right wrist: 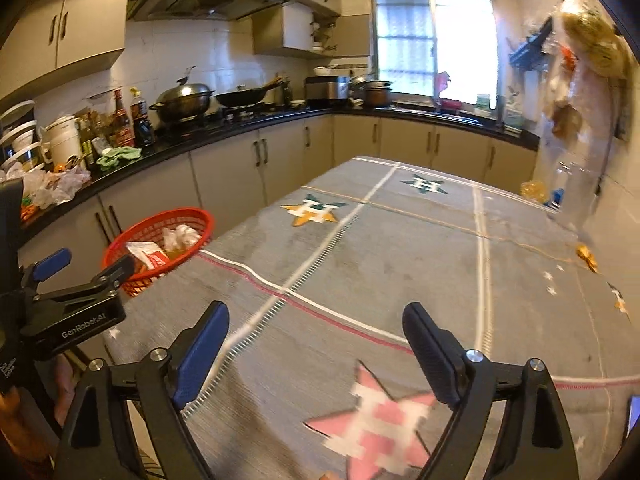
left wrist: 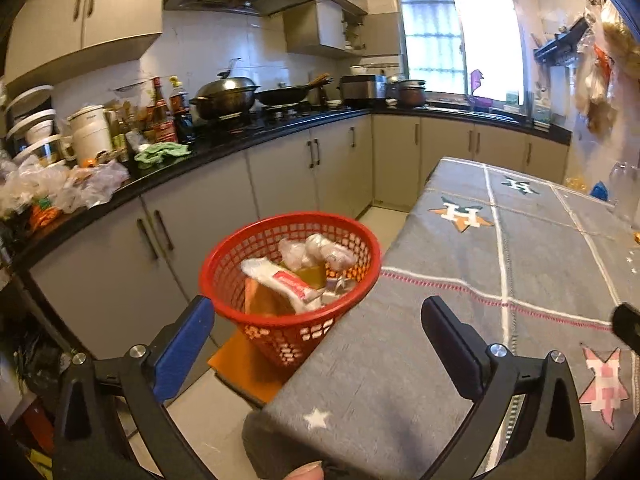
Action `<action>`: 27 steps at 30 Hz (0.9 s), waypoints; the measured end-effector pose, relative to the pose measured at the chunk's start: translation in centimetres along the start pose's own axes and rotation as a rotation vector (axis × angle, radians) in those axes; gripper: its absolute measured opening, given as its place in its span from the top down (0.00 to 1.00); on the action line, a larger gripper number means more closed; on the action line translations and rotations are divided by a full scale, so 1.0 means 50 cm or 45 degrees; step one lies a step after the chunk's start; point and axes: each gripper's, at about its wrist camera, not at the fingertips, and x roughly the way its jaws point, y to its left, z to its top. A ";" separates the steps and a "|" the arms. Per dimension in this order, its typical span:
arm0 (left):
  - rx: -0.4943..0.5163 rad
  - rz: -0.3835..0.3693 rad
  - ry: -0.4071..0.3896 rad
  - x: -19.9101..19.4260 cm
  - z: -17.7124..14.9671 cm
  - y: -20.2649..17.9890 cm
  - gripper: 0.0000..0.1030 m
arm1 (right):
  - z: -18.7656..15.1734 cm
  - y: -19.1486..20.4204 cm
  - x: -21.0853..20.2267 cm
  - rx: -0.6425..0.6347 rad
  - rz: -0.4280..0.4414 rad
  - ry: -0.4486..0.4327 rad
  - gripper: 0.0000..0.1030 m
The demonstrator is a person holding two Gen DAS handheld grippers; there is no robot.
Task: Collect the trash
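A red plastic basket [left wrist: 288, 280] stands beside the table's left edge, holding crumpled wrappers [left wrist: 288, 280] and clear plastic bags [left wrist: 320, 250]. The right wrist view has the same basket [right wrist: 160, 240] at its left. My left gripper [left wrist: 318, 312] is open and empty, its fingers on either side of the basket's near rim and the table corner, apart from both. Over the grey star-patterned tablecloth [right wrist: 400, 260] hovers my right gripper [right wrist: 316, 320], open with nothing between its fingers. The left gripper [right wrist: 84, 264] shows at the right wrist view's left edge. Small orange scraps [right wrist: 586, 256] lie at the table's right edge.
A black counter [left wrist: 240, 144] with pots, bottles, a green cloth [left wrist: 162, 154] and crumpled plastic bags [left wrist: 60, 188] runs along the left and back walls. Cabinets stand below it. An orange object [left wrist: 240, 360] lies under the basket. A clear bottle [right wrist: 572, 184] stands at the table's far right.
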 end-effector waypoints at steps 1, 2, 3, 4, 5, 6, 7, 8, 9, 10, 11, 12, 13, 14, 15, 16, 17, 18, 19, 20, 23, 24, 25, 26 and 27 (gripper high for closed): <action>0.002 0.035 -0.005 -0.002 -0.008 -0.003 0.00 | -0.006 -0.006 -0.004 0.006 -0.008 -0.002 0.10; 0.006 0.065 -0.009 -0.003 -0.013 -0.007 0.00 | -0.011 -0.010 -0.006 0.010 -0.014 -0.002 0.10; 0.019 0.112 -0.015 -0.005 -0.019 -0.013 0.00 | -0.015 -0.012 -0.006 0.010 -0.021 -0.001 0.10; 0.043 0.156 -0.023 -0.007 -0.023 -0.021 0.00 | -0.019 -0.015 -0.007 0.010 -0.026 0.001 0.10; 0.069 0.177 -0.029 -0.009 -0.026 -0.026 0.00 | -0.022 -0.018 -0.008 0.012 -0.027 0.003 0.10; 0.106 0.184 -0.033 -0.009 -0.027 -0.034 0.00 | -0.023 -0.020 -0.008 0.014 -0.028 0.005 0.10; 0.138 0.174 -0.032 -0.011 -0.026 -0.041 0.00 | -0.023 -0.022 -0.007 0.016 -0.030 0.006 0.10; 0.149 0.161 -0.031 -0.012 -0.025 -0.044 0.00 | -0.024 -0.024 -0.008 0.018 -0.032 0.005 0.09; 0.140 0.154 -0.038 -0.014 -0.024 -0.043 0.00 | -0.023 -0.024 -0.007 0.018 -0.034 0.004 0.09; 0.130 0.156 -0.045 -0.016 -0.023 -0.041 0.00 | -0.023 -0.023 -0.006 0.016 -0.038 0.002 0.08; 0.125 0.157 -0.051 -0.017 -0.023 -0.040 0.00 | -0.025 -0.022 -0.006 0.013 -0.045 0.000 0.07; 0.122 0.155 -0.054 -0.016 -0.023 -0.039 0.00 | -0.025 -0.021 -0.006 0.011 -0.050 -0.002 0.06; 0.117 0.150 -0.052 -0.016 -0.022 -0.040 0.00 | -0.025 -0.019 -0.005 0.010 -0.053 -0.002 0.06; 0.112 0.141 -0.048 -0.014 -0.023 -0.038 0.00 | -0.026 -0.020 -0.003 0.009 -0.055 0.001 0.06; 0.111 0.138 -0.045 -0.012 -0.022 -0.040 0.00 | -0.026 -0.020 -0.002 0.008 -0.057 0.005 0.06; 0.111 0.136 -0.039 -0.010 -0.023 -0.040 0.00 | -0.027 -0.018 -0.001 0.007 -0.060 0.008 0.06; 0.112 0.131 -0.034 -0.008 -0.025 -0.040 0.00 | -0.028 -0.017 0.001 0.003 -0.066 0.010 0.06; 0.114 0.127 -0.030 -0.007 -0.026 -0.041 0.00 | -0.029 -0.016 0.002 0.002 -0.067 0.012 0.06; 0.116 0.125 -0.025 -0.005 -0.028 -0.041 0.00 | -0.029 -0.015 0.004 0.002 -0.067 0.016 0.06; 0.117 0.122 -0.022 -0.005 -0.029 -0.041 0.00 | -0.030 -0.015 0.006 0.003 -0.067 0.022 0.06; 0.108 0.110 -0.015 -0.002 -0.030 -0.039 0.00 | -0.031 -0.013 0.007 0.001 -0.074 0.030 0.06; 0.104 0.108 -0.015 -0.002 -0.030 -0.039 0.00 | -0.031 -0.011 0.007 0.000 -0.076 0.029 0.06; 0.100 0.106 -0.015 -0.002 -0.030 -0.038 0.00 | -0.031 -0.010 0.007 -0.001 -0.078 0.027 0.06; 0.097 0.106 -0.015 -0.003 -0.031 -0.037 0.00 | -0.030 -0.009 0.006 -0.002 -0.079 0.028 0.06; 0.093 0.104 -0.016 -0.002 -0.030 -0.034 0.00 | -0.030 -0.008 0.007 -0.003 -0.079 0.028 0.06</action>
